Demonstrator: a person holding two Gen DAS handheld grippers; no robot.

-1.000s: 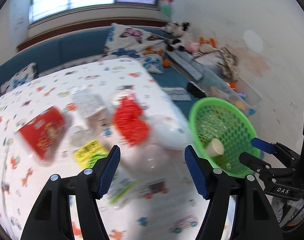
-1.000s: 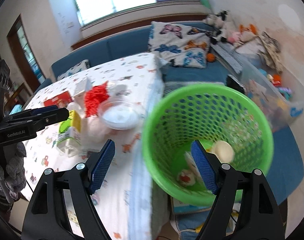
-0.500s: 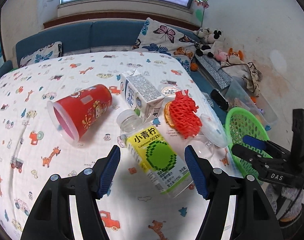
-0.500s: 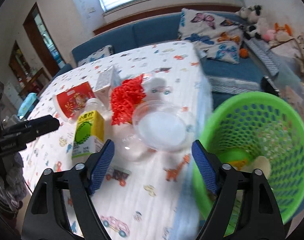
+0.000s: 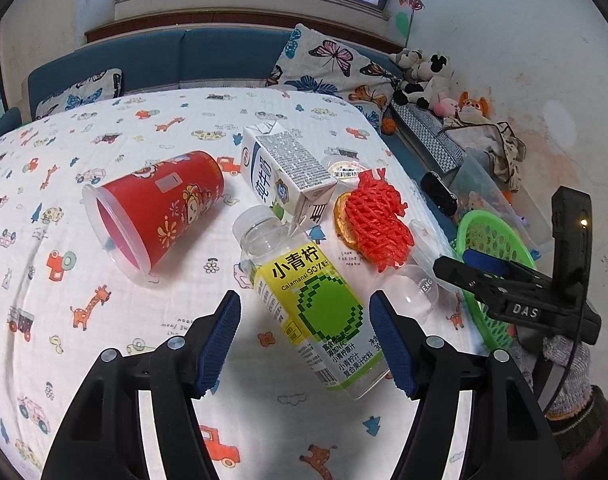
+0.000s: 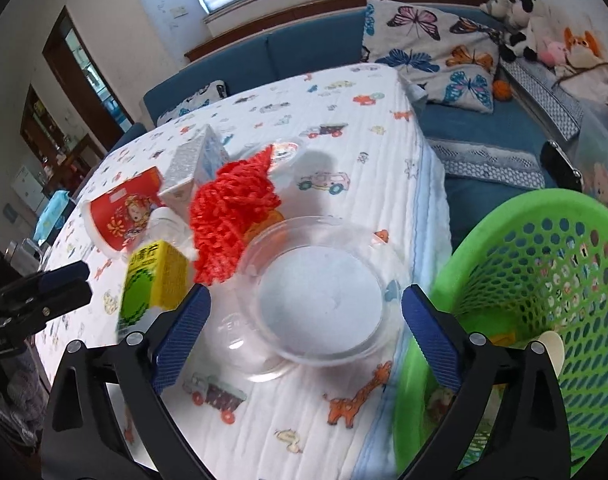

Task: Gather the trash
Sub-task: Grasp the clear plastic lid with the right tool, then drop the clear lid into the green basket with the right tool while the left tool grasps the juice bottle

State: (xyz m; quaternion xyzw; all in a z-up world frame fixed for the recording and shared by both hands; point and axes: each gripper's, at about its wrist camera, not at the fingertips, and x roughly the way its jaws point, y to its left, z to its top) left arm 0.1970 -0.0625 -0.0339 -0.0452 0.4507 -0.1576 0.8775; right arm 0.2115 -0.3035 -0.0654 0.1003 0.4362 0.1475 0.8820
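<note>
Trash lies on the printed tablecloth: a yellow-green juice bottle (image 5: 316, 316) on its side, a red cup (image 5: 155, 208) tipped over, a milk carton (image 5: 283, 172), a red foam net (image 5: 378, 220), a small sealed cup (image 5: 344, 166) and a clear plastic lid (image 6: 316, 292). My left gripper (image 5: 306, 344) is open and empty, its jaws either side of the bottle's lower end, just above it. My right gripper (image 6: 304, 336) is open and empty over the clear lid. A green basket (image 6: 544, 300) stands off the table's right edge with scraps inside.
A blue sofa (image 5: 175, 60) with butterfly pillows (image 5: 328, 68) runs behind the table. Stuffed toys (image 5: 424, 72) and a clear storage bin (image 5: 488, 192) sit at the right by the wall. The table edge (image 6: 428, 200) drops beside the basket.
Both grippers swung left from the basket to the table. The left one came in close over the juice bottle; the right one now hovers over the clear lid.
</note>
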